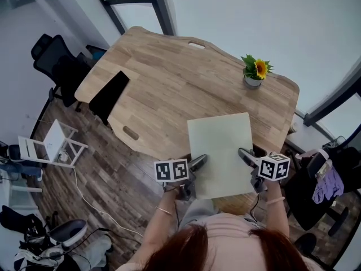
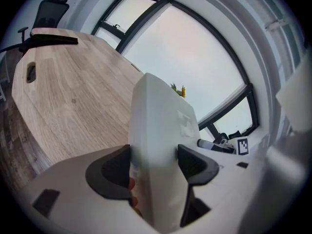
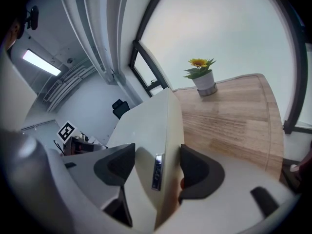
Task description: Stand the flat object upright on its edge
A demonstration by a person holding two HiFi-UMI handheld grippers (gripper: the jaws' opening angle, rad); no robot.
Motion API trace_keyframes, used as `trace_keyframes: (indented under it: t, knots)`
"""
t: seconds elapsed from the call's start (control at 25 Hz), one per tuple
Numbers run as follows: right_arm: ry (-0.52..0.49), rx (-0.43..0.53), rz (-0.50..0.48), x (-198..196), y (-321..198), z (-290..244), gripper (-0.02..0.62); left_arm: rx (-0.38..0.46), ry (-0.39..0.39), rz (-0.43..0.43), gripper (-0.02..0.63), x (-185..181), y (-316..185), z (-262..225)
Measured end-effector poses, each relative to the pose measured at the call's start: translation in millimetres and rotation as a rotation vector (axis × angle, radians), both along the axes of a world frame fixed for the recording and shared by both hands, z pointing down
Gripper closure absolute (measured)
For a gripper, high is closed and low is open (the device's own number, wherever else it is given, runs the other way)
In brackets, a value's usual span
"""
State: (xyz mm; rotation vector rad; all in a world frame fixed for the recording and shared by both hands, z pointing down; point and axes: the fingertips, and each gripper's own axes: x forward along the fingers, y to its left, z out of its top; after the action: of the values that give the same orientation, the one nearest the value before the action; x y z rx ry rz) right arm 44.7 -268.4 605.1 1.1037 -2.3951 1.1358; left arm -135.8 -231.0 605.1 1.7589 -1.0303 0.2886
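**A:** What sits nearest the person?

**B:** The two tools. The left hand-held gripper (image 1: pixel 198 162) is clamped on the pale flat object (image 1: pixel 221 145) at its 9 o'clock edge. In the left gripper view both dark pads press against its faces. The marker cube (image 1: pixel 171 170) rides just behind the jaws.

**A:** And the other side?

**B:** The right hand-held gripper (image 1: pixel 246 155) grips the same object at its 3 o'clock edge, pads tight on both faces. A small silvery strip (image 3: pixel 156 172) shows on the edge between them.

**A:** So where is the object?

**B:** It is held between the two over the near rim of the wooden surface (image 1: pixel 169 78), right in front of the person. Its broad face is turned up toward the head camera, so it is not on edge. I cannot tell whether its far edge touches the wood.

**A:** Farther out?

**B:** A potted sunflower (image 1: pixel 255 72) stands at 1 o'clock from the object, well apart, near the far rim. A black slab (image 1: pixel 109 95) lies at 10 o'clock on the left rim. Beyond that, a black office chair (image 1: pixel 53 61) stands on the floor
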Motion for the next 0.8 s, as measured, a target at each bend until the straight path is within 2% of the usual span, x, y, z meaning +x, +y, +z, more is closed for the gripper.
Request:
trace_keyframes:
  t: [0.8]
  knots:
    - [0.009,0.175,0.002,7,-3,-46,0.314,0.151,-0.056,0.009,0.322,7,-5,-41]
